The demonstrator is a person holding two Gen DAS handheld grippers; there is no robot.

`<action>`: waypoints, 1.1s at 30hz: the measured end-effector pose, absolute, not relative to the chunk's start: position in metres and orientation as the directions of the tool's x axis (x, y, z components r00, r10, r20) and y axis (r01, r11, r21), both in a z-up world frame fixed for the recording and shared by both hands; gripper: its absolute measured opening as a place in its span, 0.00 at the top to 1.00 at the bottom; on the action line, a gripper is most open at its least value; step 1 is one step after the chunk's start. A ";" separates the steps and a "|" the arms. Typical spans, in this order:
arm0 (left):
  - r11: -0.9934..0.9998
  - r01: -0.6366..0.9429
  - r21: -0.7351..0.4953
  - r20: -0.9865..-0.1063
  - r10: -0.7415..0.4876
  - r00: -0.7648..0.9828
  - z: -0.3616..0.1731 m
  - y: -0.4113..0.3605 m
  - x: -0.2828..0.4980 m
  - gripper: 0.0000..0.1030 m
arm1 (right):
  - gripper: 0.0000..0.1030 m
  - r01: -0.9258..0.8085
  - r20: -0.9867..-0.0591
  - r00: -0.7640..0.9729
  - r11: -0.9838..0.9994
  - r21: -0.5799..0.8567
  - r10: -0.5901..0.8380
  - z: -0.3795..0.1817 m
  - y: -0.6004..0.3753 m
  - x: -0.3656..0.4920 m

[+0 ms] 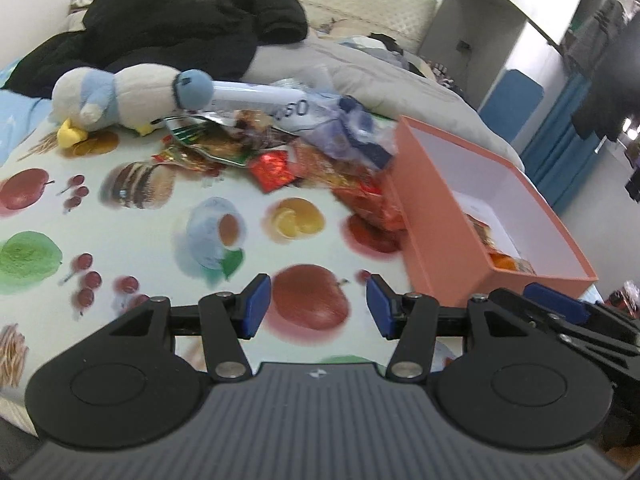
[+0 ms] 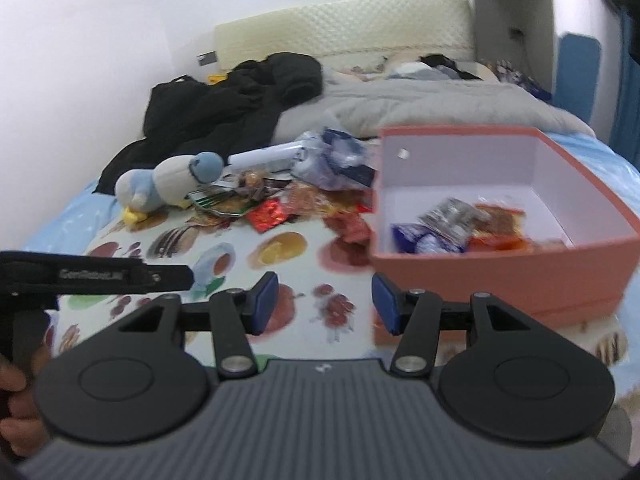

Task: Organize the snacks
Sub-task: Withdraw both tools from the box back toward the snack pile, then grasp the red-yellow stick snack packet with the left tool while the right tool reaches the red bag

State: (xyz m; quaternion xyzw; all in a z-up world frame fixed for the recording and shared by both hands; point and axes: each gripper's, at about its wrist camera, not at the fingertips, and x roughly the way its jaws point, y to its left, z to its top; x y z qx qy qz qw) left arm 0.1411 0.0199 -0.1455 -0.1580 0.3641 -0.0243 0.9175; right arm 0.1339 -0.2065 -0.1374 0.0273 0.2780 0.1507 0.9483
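A heap of snack packets [image 1: 280,152] lies on the fruit-print cloth [image 1: 160,220], with a red packet [image 1: 272,170] at its front; the heap also shows in the right wrist view [image 2: 280,200]. A salmon-pink open box [image 1: 436,216] stands to the right; in the right wrist view the box [image 2: 500,276] holds several packets [image 2: 456,226]. My left gripper [image 1: 319,306] is open and empty above the cloth, well short of the heap. My right gripper [image 2: 324,302] is open and empty, just left of the box's near corner.
A blue and white plush penguin [image 1: 132,96] lies at the heap's left. A black coat [image 1: 160,28] and a grey quilt [image 1: 380,80] lie behind on the bed. The left gripper's handle [image 2: 96,276] shows at the right wrist view's left edge.
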 end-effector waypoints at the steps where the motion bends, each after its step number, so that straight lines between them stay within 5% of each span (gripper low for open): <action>1: 0.947 -0.080 -0.311 -0.663 -0.155 0.733 -0.149 0.026 0.145 0.41 | 0.48 -0.282 -0.518 0.801 0.952 0.117 0.301 -0.137 -0.199 0.136; 7: 0.921 -0.142 -0.363 -0.653 -0.143 0.744 -0.172 0.068 0.174 0.37 | 0.49 -0.342 -0.517 0.807 0.940 -0.015 0.286 -0.143 -0.149 0.162; 22: 0.911 -0.227 -0.343 -0.668 -0.067 0.741 -0.219 0.132 0.275 0.37 | 0.49 -0.259 -0.532 0.847 0.871 -0.417 -0.003 -0.204 -0.091 0.267; 33: 0.753 -0.357 -0.553 -0.629 -0.096 0.772 -0.256 0.174 0.328 0.38 | 0.49 -0.232 -0.468 0.874 0.733 -0.639 -0.131 -0.245 -0.063 0.315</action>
